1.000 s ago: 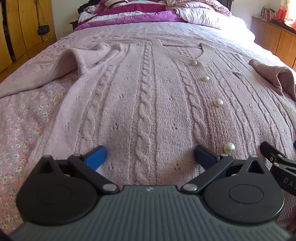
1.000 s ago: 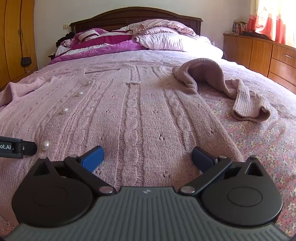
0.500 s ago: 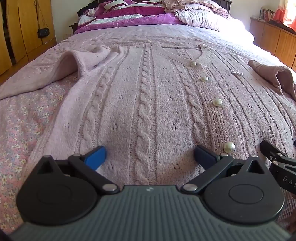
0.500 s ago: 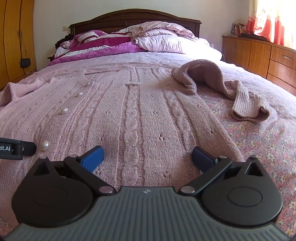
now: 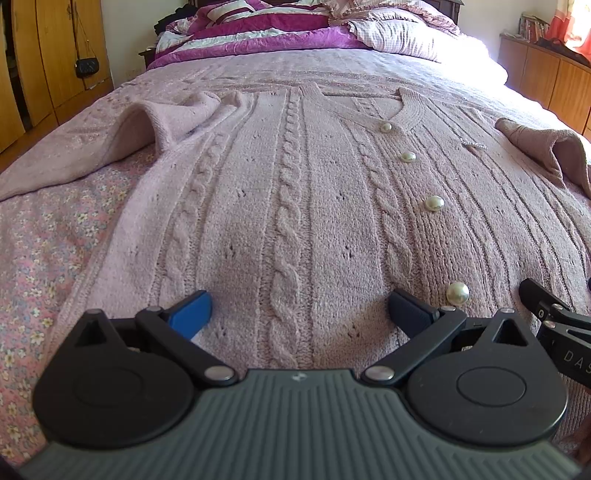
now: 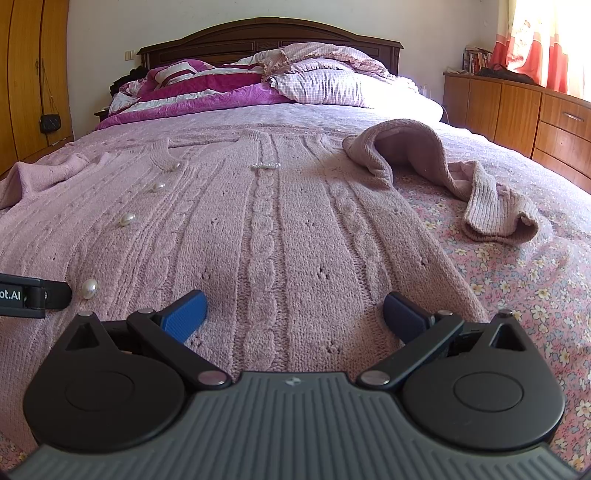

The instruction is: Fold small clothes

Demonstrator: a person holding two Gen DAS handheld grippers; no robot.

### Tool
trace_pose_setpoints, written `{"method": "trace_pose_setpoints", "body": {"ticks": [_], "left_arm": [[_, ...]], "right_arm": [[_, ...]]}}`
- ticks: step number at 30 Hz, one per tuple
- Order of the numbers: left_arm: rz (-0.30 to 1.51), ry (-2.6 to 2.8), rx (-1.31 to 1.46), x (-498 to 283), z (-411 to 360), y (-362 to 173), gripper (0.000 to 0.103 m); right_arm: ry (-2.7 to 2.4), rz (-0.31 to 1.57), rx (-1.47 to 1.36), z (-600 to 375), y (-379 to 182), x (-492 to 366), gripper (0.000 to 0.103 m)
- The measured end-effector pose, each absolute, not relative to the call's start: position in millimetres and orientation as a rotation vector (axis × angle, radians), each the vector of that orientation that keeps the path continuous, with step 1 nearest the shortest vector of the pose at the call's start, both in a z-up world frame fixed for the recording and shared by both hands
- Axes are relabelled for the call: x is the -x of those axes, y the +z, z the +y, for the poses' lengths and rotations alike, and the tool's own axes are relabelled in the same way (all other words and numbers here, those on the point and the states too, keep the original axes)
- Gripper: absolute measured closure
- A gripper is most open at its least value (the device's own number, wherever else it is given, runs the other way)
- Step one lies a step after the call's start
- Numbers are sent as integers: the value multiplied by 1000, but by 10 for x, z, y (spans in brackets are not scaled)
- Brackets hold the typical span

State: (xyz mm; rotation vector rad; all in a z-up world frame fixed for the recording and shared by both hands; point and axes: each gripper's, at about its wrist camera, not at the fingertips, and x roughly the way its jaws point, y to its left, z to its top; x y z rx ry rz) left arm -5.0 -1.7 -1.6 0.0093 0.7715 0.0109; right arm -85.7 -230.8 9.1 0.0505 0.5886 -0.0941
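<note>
Dark wooden headboard (image 6: 269, 38) standing against a pale wall (image 6: 258, 14), wooden wardrobe (image 6: 33, 74) standing at left with a small black bag (image 6: 49, 123) hanging, wooden drawers (image 6: 517, 110) running along right, sunlight coming through orange curtain (image 6: 535, 44)

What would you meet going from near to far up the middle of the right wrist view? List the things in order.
right gripper → pink cardigan → checked pillow → dark wooden headboard
</note>
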Motion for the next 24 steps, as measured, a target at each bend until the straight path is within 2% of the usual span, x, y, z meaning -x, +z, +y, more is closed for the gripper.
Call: {"method": "trace_pose_setpoints", "body": {"ticks": [24], "left_arm": [[759,9,-21,56,-30,-29,0]], "right_arm": [[-96,585,-61,-2316,90,868,0]]}}
